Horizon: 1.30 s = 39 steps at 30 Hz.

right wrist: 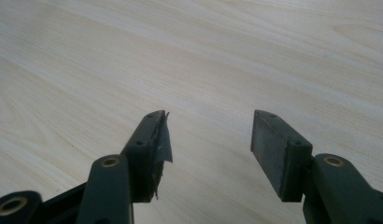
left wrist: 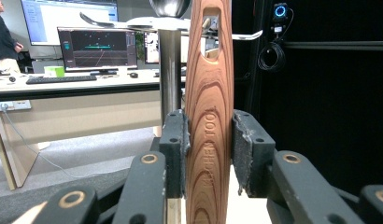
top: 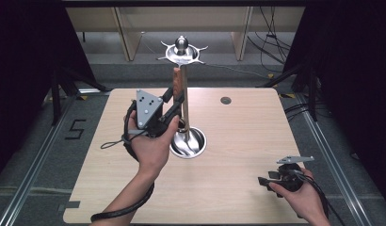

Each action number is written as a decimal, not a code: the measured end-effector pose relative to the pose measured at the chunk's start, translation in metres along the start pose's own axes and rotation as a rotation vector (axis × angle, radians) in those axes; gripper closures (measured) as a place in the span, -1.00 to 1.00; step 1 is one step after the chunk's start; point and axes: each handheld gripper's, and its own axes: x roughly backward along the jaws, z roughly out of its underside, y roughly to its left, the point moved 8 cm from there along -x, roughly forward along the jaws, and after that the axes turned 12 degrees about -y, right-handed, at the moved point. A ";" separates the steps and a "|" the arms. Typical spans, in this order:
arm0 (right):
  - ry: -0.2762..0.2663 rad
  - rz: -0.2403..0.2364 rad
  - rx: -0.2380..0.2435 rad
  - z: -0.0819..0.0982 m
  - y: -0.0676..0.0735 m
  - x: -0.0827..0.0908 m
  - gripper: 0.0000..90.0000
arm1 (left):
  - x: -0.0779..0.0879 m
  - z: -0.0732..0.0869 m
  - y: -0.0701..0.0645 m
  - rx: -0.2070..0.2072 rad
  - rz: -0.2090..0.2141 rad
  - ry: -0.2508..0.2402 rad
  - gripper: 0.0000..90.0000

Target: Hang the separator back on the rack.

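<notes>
the wooden handle point(left wrist: 209, 116), marked "kitchen tool", is clamped upright between the jaws of the left gripper point(top: 174, 101), just beside the steel post of the utensil stand point(top: 186, 110) at the table's point(top: 243, 141) centre; near the right front edge, the right gripper point(right wrist: 208, 140) is held low with jaws apart

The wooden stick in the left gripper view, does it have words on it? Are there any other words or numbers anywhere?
"KITCHEN TOOL" runs lengthwise along the striped brown wooden utensil handle, between the pads of the left gripper.
"5" is marked on the grey floor left of the light wooden table.
The computer screens in the background carry text too small and blurred to read.
</notes>
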 end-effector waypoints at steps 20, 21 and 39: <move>0.016 -0.052 -0.009 0.001 0.002 0.001 0.03 | -0.011 0.001 0.003 -0.019 -0.016 0.017 0.48; 0.016 -0.051 -0.009 0.001 0.002 0.001 0.03 | -0.012 0.001 0.003 -0.023 -0.016 0.015 0.49; 0.012 -0.003 0.011 0.001 -0.001 0.000 0.03 | -0.019 0.000 0.003 -0.056 -0.040 0.024 0.48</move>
